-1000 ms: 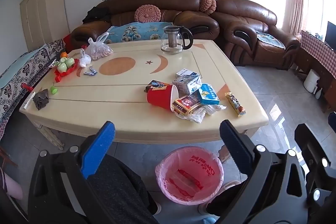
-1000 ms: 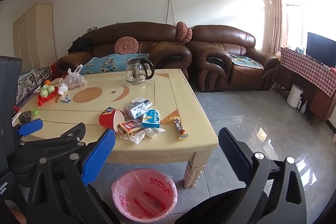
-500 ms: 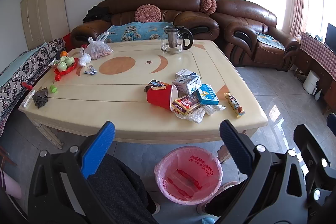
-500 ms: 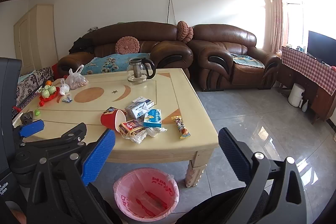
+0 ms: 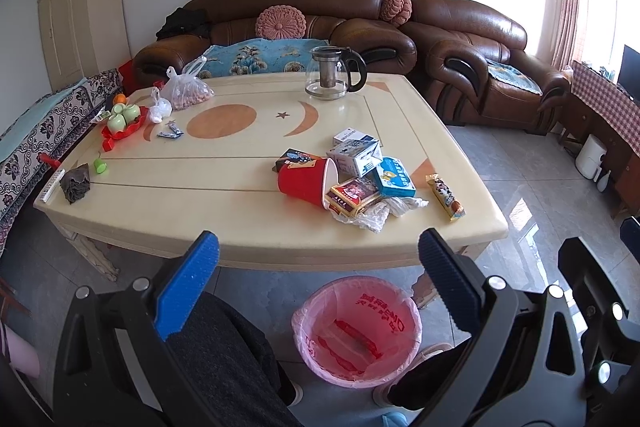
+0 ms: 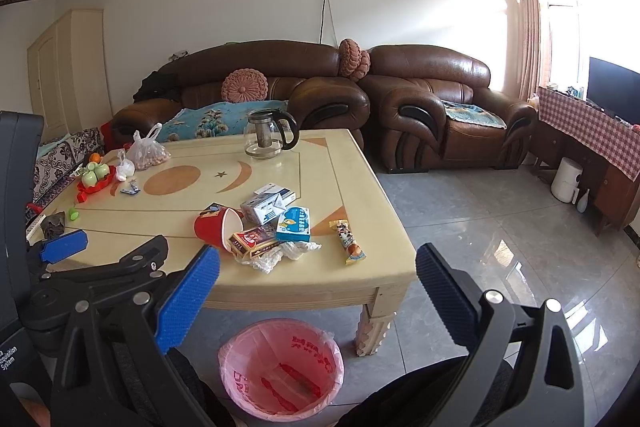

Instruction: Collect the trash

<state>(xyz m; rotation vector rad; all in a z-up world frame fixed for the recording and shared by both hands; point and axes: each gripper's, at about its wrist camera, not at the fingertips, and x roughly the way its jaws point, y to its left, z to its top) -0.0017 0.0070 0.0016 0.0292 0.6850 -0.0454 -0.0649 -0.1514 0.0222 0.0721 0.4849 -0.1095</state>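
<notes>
I hold both tongs low in front of the cream table (image 5: 168, 187), above my dark trouser legs. My left gripper (image 5: 316, 259) stands with its blue-padded fingers spread wide and nothing between them; my right gripper (image 6: 316, 275) is spread just as wide and is also empty. In the right wrist view, the left gripper's blue finger (image 6: 64, 245) shows at the left edge.

The trash lies in a cluster near the table's front right corner. A red paper cup (image 5: 306, 181) lies tipped on its side, mouth toward the right. Touching its rim is a dark red cigarette pack (image 5: 352, 195), which rests on crumpled white tissue (image 5: 384, 211). Just beside that lies a blue box (image 5: 394, 177), and behind it a white and blue carton (image 5: 356, 153) with a flat white pack (image 5: 354, 135) farther back. A snack bar wrapper (image 5: 446, 195) lies apart, near the right edge.

On the floor below the table's front edge stands a bin lined with a pink bag (image 5: 356, 331), something reddish lying in its bottom.

Farther back on the table stands a glass teapot (image 5: 332, 79) with a black handle. At the far left sit a red tray of green cups (image 5: 122, 121) and a plastic bag of nuts (image 5: 186, 93).
</notes>
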